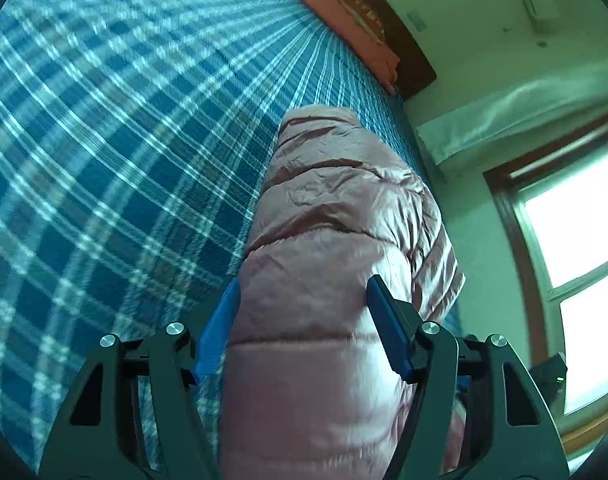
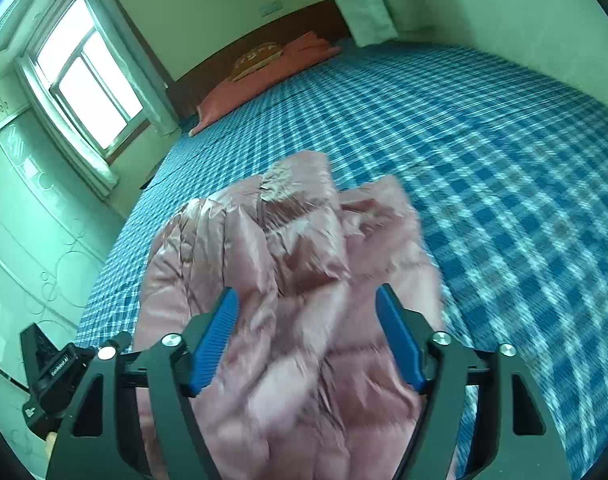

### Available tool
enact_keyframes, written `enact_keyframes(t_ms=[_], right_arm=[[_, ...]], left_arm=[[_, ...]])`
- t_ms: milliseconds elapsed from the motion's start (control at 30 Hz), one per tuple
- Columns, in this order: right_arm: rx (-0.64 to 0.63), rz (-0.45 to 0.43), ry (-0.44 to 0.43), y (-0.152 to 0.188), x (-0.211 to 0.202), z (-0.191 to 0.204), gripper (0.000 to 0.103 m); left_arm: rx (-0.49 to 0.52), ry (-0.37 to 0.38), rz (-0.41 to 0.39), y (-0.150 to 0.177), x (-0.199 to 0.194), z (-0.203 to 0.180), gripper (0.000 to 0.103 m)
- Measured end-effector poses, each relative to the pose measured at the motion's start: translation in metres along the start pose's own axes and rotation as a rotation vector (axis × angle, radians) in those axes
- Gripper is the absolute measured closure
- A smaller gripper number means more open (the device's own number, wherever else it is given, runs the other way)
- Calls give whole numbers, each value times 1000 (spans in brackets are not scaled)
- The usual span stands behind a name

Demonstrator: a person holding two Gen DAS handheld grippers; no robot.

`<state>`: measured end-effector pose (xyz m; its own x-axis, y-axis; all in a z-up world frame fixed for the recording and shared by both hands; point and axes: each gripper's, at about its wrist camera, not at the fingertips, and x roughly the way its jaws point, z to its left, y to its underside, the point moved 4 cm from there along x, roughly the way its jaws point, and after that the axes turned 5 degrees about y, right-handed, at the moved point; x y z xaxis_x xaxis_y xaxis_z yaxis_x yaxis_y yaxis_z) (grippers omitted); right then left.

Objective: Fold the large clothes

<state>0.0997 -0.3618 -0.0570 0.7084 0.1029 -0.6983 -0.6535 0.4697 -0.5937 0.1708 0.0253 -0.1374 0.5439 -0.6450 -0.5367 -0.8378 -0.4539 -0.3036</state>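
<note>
The jacket is a pink quilted puffer with a shiny, creased shell and stitched channels running across its width. It lies on the bed, which is covered in blue and white plaid, near the side edge closest to the window.

In the left wrist view the jacket forms a long, narrow roll or fold. Its long axis runs from the gripper away up the picture toward the headboard, where a red pillow lies. The far end is rounded and rests on the plaid.

In the right wrist view the jacket looks bunched and uneven, with several loose folds piled together and one flap reaching toward the pillow. The near part is blurred, so the exact fold lines cannot be told there.

The left gripper stands with its blue pads well apart. The near end of the jacket fills the gap between them. It appears to touch the left pad and to stand clear of the right one; no squeeze shows.

The right gripper likewise has its pads spread wide. Jacket fabric lies between and beyond them, with no pinch visible on either pad. Both grippers point down toward the jacket.
</note>
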Motion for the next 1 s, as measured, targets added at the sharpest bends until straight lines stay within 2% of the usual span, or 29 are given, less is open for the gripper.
enact_keyframes(t_ms=[167,333,367,400,433,533,667,733,833,1000], right_arm=[[57,96,-129,-11,42,4,31],[70,126,-217,-13,62,12,32],[65,133,-228,-12,65,14,38],[51,154,-230,-11,69,15,65],[40,160,-221,-10,70,15,77],[10,106,-202,-15,58,14,90],[18,34,-168,-21,33,-3,93],[24,23,-124,-24,27,-20,93],[50,41,-61,-22,32,-49,93],[111,102,-42,-8,54,-79,93]], left_arm=[[-83,60,49,-5,22,12,33],[-68,65,65,-4,31,10,31],[-67,65,68,-4,32,10,30],[-63,66,73,-3,34,8,30],[-59,63,74,-2,34,7,30],[-53,63,74,-6,34,1,30],[-26,92,66,-7,27,-11,29],[10,90,80,-4,32,-19,28],[20,75,127,5,50,-25,28],[21,21,189,27,79,-24,28]])
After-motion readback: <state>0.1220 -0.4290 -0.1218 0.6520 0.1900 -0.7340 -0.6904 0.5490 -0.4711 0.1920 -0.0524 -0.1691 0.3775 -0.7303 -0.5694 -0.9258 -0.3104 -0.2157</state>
